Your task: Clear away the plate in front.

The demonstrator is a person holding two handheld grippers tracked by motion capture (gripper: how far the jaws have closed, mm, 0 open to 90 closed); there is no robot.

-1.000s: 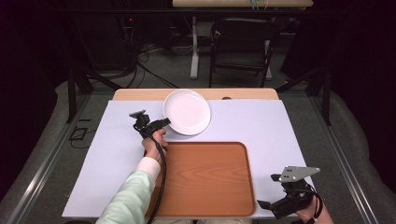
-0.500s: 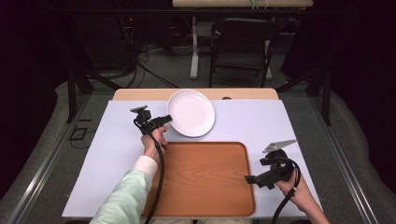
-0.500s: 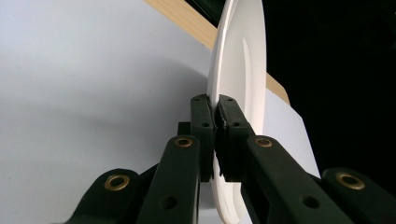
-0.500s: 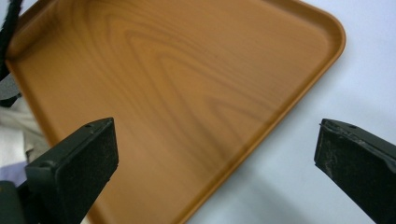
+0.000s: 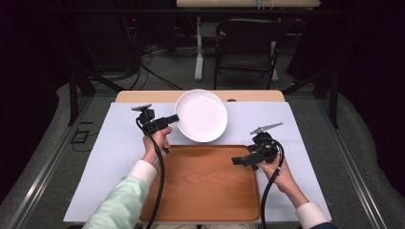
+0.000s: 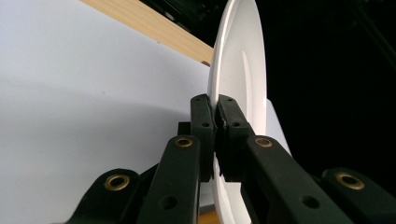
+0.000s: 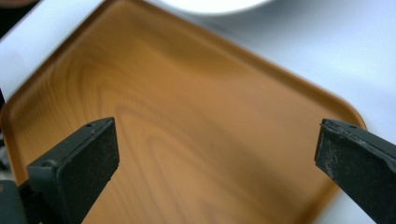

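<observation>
In the high view the white plate (image 5: 201, 115) sits just above the middle of the frame, its near edge over the top rim of the wooden tray (image 5: 157, 153). The left gripper (image 5: 173, 119) comes at it from the left, held up by the person's left hand (image 5: 157, 143), and its jaws are clamped on the plate's left rim. The left gripper view confirms this: the two black pads (image 6: 204, 122) pinch the thin white edge between them, and the plate (image 6: 239, 60) stands almost edge-on up the middle of that frame, with the white table cover (image 6: 70, 93) to its left — so the plate is tilted, not flat.

The right gripper (image 5: 237, 161) is at the lower right of centre in the high view, at the right edge of the tray, pointing left across it; the right hand (image 5: 279, 172) holds it from below. Its jaws stand wide apart with nothing between them. In the right gripper view the pads (image 7: 88, 163) sit at the lower left and lower right corners, the bare brown tray (image 7: 196, 140) stretches out beyond them, and a slice of the plate (image 7: 215, 4) shows at the top edge.
</observation>
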